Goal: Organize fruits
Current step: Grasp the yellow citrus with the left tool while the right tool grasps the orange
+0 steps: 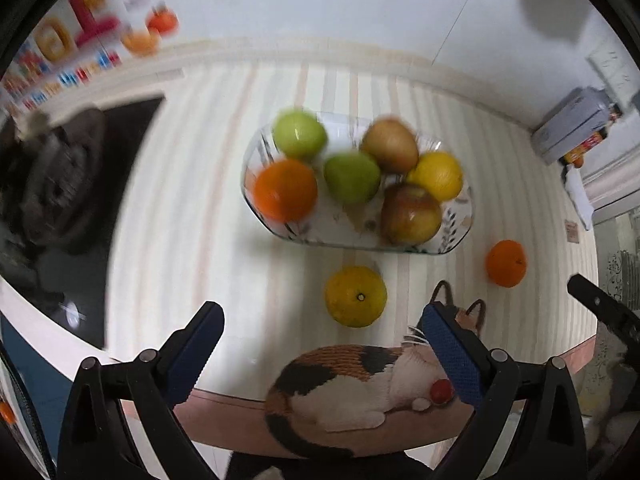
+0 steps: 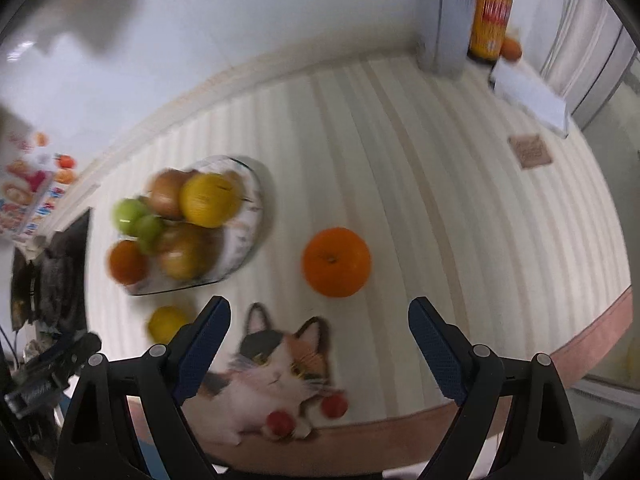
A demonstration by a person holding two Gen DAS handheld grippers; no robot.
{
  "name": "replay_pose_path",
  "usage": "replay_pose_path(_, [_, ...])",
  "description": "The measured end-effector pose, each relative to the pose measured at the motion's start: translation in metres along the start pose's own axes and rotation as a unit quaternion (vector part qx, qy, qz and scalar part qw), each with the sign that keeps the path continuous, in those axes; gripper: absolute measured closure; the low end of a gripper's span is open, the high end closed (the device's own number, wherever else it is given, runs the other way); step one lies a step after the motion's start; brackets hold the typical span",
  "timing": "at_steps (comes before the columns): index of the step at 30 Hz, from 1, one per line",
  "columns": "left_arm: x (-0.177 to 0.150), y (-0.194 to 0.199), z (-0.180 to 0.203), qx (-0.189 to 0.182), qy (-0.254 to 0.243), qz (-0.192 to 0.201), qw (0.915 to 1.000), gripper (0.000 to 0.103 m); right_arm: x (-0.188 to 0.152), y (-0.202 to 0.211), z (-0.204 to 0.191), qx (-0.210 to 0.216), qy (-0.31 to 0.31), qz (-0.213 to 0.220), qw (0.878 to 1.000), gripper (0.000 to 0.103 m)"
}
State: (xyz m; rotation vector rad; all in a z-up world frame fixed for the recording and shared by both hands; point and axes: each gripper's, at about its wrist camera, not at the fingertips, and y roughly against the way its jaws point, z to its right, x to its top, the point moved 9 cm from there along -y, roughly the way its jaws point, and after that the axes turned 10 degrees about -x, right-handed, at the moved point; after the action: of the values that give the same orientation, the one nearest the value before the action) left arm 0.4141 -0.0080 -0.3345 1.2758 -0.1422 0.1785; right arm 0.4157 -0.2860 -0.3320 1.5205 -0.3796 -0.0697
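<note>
Both grippers' fingers [image 1: 200,344] [image 2: 434,348] spread, empty.

Pale cream striped tablecloth [image 2: 440,184] with a printed calico cat [image 2: 276,372], spread over the table. Behind it, glossy white tiled wall [image 1: 320,4]. Brown sauce bottle [image 2: 491,12] beside a grey box [image 2: 444,20].

striped tablecloth [image 2: 440,184], calico cat print [image 2: 276,364]

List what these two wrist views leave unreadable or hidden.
- Left wrist: poster text, motion-blurred.
- Right wrist: bottle label blurred, cap cut off by the frame.
- Right wrist: yellow fruit on the table, partly behind a finger.
- Left wrist: right gripper, only a sliver at the edge.
</note>
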Motion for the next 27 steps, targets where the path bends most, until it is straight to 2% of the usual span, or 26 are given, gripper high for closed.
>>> replay_pose_path(5, [-0.006, -0.054, 0.002, -0.003, 0.010, -0.059, 0.9982, 0.002, 0.009, -0.057, -0.002, -0.014, 0.014, -0.041, 0.999, 0.010])
replay_pose_path(10, [-0.008, -0.089, 0.015, -0.010, -0.006, -0.090, 0.9959, 0.004, 0.015, -0.087, -0.007, -0.023, 0.021, -0.062, 0.998, 0.011])
replay_pose_path(13, [-0.008, -0.102, 0.021, -0.011, -0.013, -0.100, 0.9949, 0.016, 0.019, -0.099, -0.008, -0.029, 0.025, -0.071, 0.997, 0.014])
replay_pose_path(14, [-0.009, -0.105, 0.022, -0.012, -0.015, -0.102, 0.9946, 0.025, 0.020, -0.102, -0.009, -0.032, 0.027, -0.073, 0.996, 0.017])
replay_pose_path(16, [-0.012, -0.111, 0.024, -0.012, -0.020, -0.112, 0.9934, 0.035, 0.021, -0.108, -0.010, -0.033, 0.029, -0.078, 0.996, 0.025])
replay_pose_path(17, [-0.012, -0.113, 0.024, -0.010, -0.022, -0.112, 0.9935, 0.036, 0.022, -0.110, -0.010, -0.032, 0.030, -0.079, 0.996, 0.031])
replay_pose_path(19, [-0.012, -0.114, 0.024, -0.006, -0.027, -0.108, 0.9937, 0.039, 0.022, -0.114, -0.012, -0.027, 0.032, -0.079, 0.996, 0.036])
replay_pose_path(21, [-0.011, -0.115, 0.023, -0.004, -0.028, -0.105, 0.9941, 0.046, 0.022, -0.113, -0.015, -0.032, 0.040, -0.071, 0.996, 0.036])
replay_pose_path(23, [-0.010, -0.113, 0.021, -0.011, -0.027, -0.099, 0.9947, 0.045, 0.014, -0.110, -0.024, -0.030, 0.059, -0.068, 0.996, 0.036])
replay_pose_path(27, [-0.018, -0.109, 0.016, -0.011, -0.027, -0.099, 0.9947, 0.046, -0.019, -0.102, -0.053, -0.003, 0.095, -0.090, 0.991, 0.036])
